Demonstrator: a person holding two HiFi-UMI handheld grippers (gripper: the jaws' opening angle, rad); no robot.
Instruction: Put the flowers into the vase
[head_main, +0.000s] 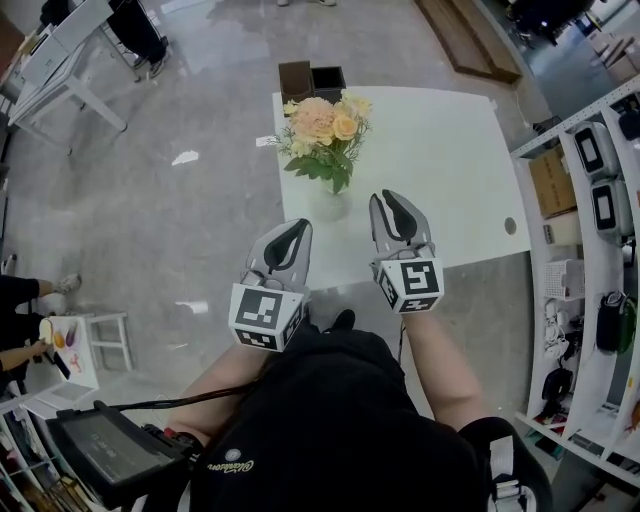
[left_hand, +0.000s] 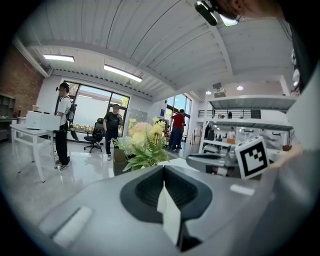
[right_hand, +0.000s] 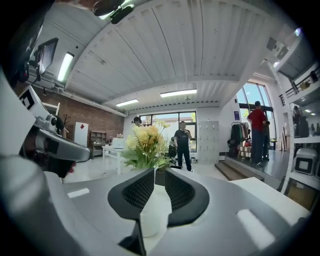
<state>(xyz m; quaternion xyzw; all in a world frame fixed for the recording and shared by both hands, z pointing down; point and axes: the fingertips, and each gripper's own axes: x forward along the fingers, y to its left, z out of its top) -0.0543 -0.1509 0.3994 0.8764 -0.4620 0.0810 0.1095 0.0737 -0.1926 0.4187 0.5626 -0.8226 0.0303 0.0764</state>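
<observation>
- Hovering nearest the body, the left gripper (head_main: 289, 240) has its jaws together on nothing; the right gripper (head_main: 400, 216) shows a narrow gap, also empty.
- Just beyond, the white table (head_main: 450, 180) offers bare room on its right half.
- The flowers (head_main: 325, 130) already stand in the glass vase (head_main: 330, 206). They look light and crushable, so grip low on the stems; the vase seems fragile and tippy.
- Two dark boxes (head_main: 312, 78) crowd the far edge.
</observation>
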